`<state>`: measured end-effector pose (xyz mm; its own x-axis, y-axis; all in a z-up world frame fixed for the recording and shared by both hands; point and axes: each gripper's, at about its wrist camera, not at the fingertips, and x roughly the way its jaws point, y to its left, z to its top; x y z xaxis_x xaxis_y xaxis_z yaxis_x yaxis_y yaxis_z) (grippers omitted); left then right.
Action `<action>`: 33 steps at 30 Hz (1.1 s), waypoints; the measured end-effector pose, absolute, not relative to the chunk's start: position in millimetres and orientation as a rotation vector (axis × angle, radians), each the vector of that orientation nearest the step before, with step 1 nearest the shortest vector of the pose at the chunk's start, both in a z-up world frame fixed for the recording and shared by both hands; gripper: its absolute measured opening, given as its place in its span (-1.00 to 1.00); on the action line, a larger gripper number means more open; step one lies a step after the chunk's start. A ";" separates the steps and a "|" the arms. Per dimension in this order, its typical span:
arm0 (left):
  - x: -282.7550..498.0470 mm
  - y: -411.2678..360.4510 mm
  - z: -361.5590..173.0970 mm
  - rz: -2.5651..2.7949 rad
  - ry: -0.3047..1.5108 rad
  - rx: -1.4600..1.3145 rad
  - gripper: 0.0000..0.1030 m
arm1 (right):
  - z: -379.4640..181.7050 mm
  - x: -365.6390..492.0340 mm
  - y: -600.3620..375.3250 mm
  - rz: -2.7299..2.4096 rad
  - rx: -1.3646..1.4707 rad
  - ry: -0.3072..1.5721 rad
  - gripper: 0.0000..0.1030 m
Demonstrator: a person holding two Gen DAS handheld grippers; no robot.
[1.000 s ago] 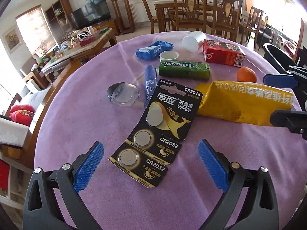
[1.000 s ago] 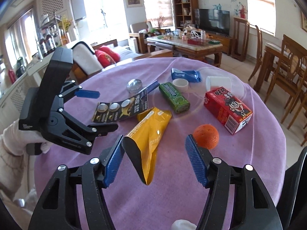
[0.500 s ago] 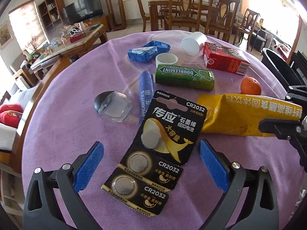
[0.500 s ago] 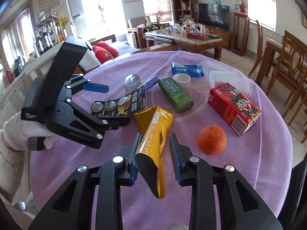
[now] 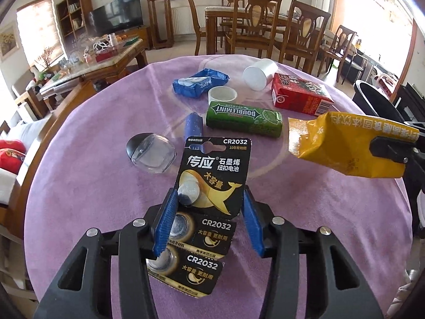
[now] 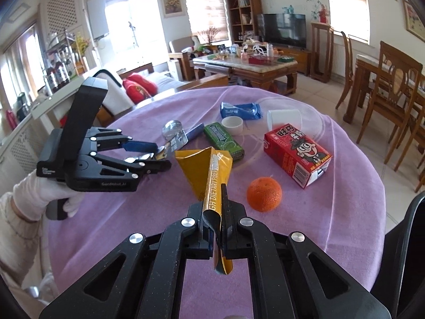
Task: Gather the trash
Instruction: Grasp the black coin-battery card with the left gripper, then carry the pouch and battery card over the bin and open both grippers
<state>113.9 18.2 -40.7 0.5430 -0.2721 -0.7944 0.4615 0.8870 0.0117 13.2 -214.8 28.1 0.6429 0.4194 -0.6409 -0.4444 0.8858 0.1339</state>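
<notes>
Left hand-held gripper (image 5: 207, 223): pads pinching the battery card (image 5: 209, 186), card's long axis running forward between the fingers, far end tilted up off the counter (image 5: 79, 186)

Right hand-held gripper (image 6: 216, 228): clamped tight on the yellow wrapper (image 6: 212, 172), held clear above the counter

Landmark: gum pack (image 5: 243, 118) lies beyond both held pieces

Coming move, likely: carry both to the dark bin (image 5: 372, 101), on the wrapper's side, so the right gripper is nearer

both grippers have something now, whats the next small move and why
Probably carry the yellow wrapper over to the black bin at the table's far right edge and let go. The right gripper is shut on it and it hangs clear of the purple tablecloth. The left gripper pinches the battery card, which could follow.
</notes>
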 end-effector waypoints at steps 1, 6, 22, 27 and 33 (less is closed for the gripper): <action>113.8 19.3 -38.0 -0.438 0.892 0.217 -0.24 | 30.1 11.4 -218.0 0.492 -0.031 0.716 -0.91; 110.0 24.1 -14.7 -0.396 0.821 0.179 -0.79 | 38.4 1.3 -231.7 0.484 -0.009 0.694 -0.91; 122.6 42.5 -12.0 -0.346 0.792 0.025 -0.93 | 51.1 -19.4 -255.0 0.472 0.027 0.655 -0.91; 100.8 9.0 15.7 -0.438 0.717 0.020 -0.93 | 56.8 -21.4 -277.7 0.443 0.051 0.633 -0.91; 84.1 -63.8 42.8 -0.611 0.645 -0.020 -0.93 | 70.1 -34.2 -334.3 0.359 0.125 0.569 -0.91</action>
<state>84.1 -63.8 42.8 0.6302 -0.5399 -0.5580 0.5280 0.8249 -0.2018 -34.2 -334.3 70.1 0.7824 0.3663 -0.5036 -0.2977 0.9303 0.2142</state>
